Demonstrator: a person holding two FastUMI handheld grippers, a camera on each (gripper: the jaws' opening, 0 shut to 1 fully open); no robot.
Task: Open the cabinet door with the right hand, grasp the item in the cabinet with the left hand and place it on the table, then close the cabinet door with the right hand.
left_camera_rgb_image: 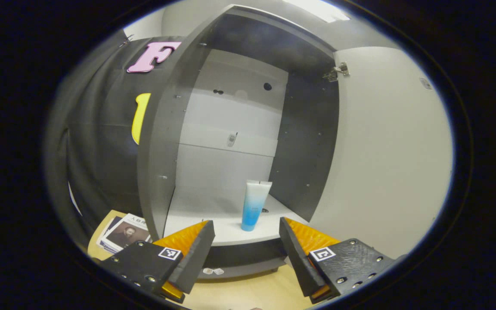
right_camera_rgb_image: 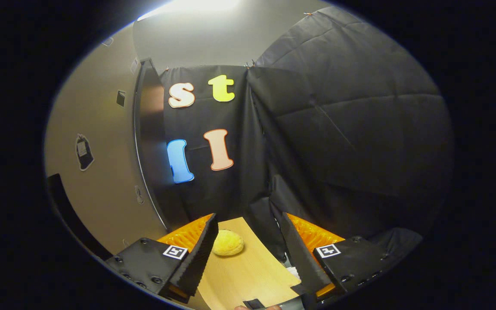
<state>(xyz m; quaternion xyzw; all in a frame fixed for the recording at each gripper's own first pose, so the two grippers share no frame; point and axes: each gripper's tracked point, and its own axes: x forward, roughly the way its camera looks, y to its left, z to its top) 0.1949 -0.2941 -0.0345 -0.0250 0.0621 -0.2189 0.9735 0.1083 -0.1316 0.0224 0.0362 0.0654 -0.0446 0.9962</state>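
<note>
In the left gripper view the grey cabinet (left_camera_rgb_image: 162, 142) stands with its pale door (left_camera_rgb_image: 385, 150) swung wide to the right. A white and blue tube (left_camera_rgb_image: 254, 205) stands upright, cap down, on the cabinet's white floor (left_camera_rgb_image: 196, 224). My left gripper (left_camera_rgb_image: 246, 234) is open just in front of the cabinet's lower edge, and the tube sits beyond the gap between its fingers. In the right gripper view my right gripper (right_camera_rgb_image: 248, 230) is open with nothing between its fingers, close beside the open door (right_camera_rgb_image: 101, 172), whose edge (right_camera_rgb_image: 147, 142) runs up the left.
A printed sheet with a portrait (left_camera_rgb_image: 123, 234) lies on the wooden table (left_camera_rgb_image: 248, 292) left of the cabinet. A yellow fluffy object (right_camera_rgb_image: 227, 242) rests on the table (right_camera_rgb_image: 248, 267) ahead of the right gripper. Black cloth walls close in the back and right.
</note>
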